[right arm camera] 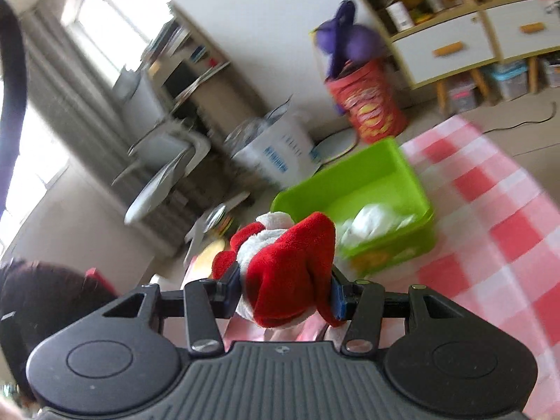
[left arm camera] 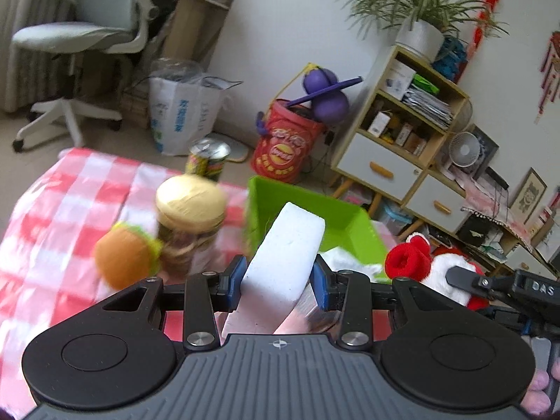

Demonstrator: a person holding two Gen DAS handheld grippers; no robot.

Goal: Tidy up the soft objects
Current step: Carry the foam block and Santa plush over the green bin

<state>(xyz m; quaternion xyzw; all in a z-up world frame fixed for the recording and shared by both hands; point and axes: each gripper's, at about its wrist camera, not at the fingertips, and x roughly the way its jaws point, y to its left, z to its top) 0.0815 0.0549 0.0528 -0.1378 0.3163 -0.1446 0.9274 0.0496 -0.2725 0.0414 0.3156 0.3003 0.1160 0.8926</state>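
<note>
My left gripper [left arm camera: 278,280] is shut on a white sponge block [left arm camera: 283,259] and holds it above the checked table, just in front of the green bin [left arm camera: 346,220]. My right gripper [right arm camera: 285,292] is shut on a red and white plush toy [right arm camera: 283,262], held in the air near the green bin [right arm camera: 385,161]; the plush also shows at the right of the left wrist view [left arm camera: 420,262]. A white soft cloth [right arm camera: 374,225] lies inside the bin. A plush burger [left arm camera: 126,259] sits on the table, left of the sponge.
A jar with a gold lid [left arm camera: 189,224] stands beside the burger, a drink can [left arm camera: 209,157] behind it. The red-and-white checked tablecloth [left arm camera: 63,203] covers the table. Beyond are an office chair [left arm camera: 80,45], a red drum [left arm camera: 287,147] and a shelf unit [left arm camera: 402,129].
</note>
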